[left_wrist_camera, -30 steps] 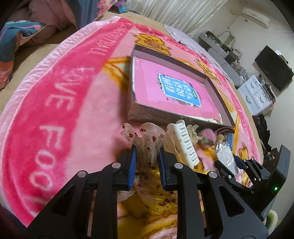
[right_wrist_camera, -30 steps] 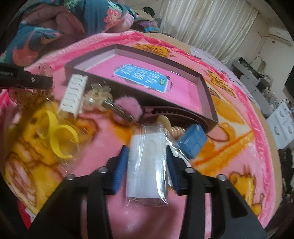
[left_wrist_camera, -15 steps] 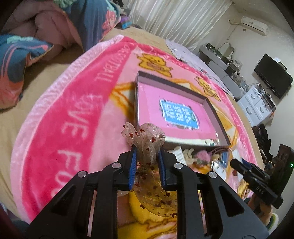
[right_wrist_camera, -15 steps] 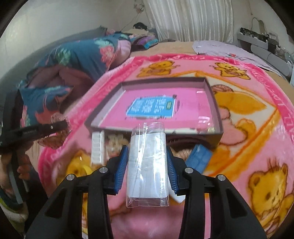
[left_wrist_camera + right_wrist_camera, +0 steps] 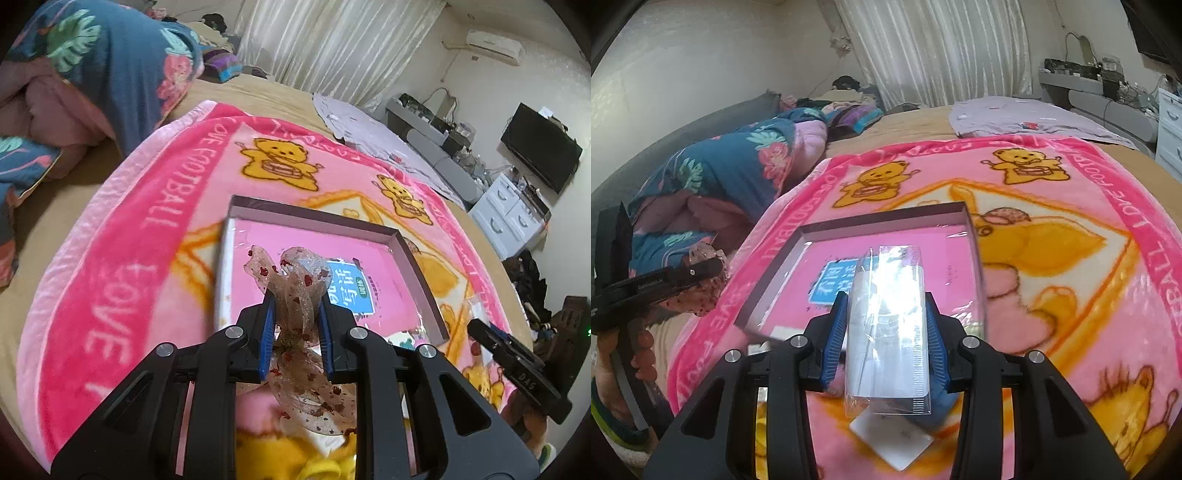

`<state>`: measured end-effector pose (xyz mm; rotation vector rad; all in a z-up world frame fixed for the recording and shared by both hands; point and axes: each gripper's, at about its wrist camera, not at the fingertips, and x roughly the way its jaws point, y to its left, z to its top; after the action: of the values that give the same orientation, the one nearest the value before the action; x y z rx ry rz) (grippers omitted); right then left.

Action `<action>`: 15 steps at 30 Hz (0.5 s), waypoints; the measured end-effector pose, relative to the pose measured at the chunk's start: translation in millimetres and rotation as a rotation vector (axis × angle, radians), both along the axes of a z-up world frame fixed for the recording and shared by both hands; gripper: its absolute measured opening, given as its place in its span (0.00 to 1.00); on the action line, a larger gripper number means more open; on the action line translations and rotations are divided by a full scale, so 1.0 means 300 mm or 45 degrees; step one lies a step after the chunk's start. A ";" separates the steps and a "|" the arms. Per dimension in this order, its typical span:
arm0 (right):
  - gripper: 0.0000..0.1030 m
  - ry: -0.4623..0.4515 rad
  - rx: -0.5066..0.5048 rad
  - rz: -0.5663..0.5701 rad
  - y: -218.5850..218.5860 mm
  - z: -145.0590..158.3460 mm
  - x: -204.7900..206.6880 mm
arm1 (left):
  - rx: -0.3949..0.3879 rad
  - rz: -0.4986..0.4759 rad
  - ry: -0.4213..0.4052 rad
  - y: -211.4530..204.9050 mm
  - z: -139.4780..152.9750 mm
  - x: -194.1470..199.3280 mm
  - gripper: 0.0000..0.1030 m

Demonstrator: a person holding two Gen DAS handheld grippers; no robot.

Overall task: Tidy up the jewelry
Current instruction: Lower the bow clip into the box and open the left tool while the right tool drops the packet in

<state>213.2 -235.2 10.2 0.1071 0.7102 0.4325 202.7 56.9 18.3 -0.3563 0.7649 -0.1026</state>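
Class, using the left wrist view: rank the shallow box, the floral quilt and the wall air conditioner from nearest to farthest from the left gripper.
From the left gripper:
1. Shallow box, just ahead on the blanket.
2. Floral quilt, far left on the bed.
3. Air conditioner, high on the far wall, right.

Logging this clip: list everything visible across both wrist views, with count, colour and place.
sheer bow: one, translucent with red specks, between the left gripper's fingers
clear plastic packet: one, transparent, between the right gripper's fingers
shallow box: one, pink inside with a blue label, on the blanket
fleece blanket: one, pink with yellow bears, over the bed
floral quilt: one, blue and pink, bunched at the bed's far left
white card: one, on the blanket under the packet
television: one, black, right wall
left gripper: one, black with blue pads, shut on the bow
right gripper: one, same build, shut on the packet
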 end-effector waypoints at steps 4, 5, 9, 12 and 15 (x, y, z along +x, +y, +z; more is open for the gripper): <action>0.38 0.004 0.009 -0.029 -0.026 -0.002 0.058 | 0.017 -0.014 0.029 -0.033 -0.038 0.064 0.13; 0.38 0.007 0.010 -0.035 -0.027 -0.003 0.072 | 0.033 -0.023 0.033 -0.046 -0.051 0.077 0.13; 0.38 0.017 -0.007 -0.042 -0.022 -0.013 0.123 | 0.100 -0.055 0.050 -0.082 -0.096 0.097 0.13; 0.38 0.026 -0.025 -0.044 -0.011 -0.025 0.164 | 0.118 -0.071 0.084 -0.090 -0.135 0.115 0.13; 0.38 0.042 -0.049 -0.038 0.008 -0.044 0.199 | 0.137 -0.083 0.105 -0.096 -0.161 0.130 0.15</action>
<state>273.1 -232.9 -3.0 0.0884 0.7481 0.3891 241.6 28.1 -29.9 -0.2349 0.8606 -0.1078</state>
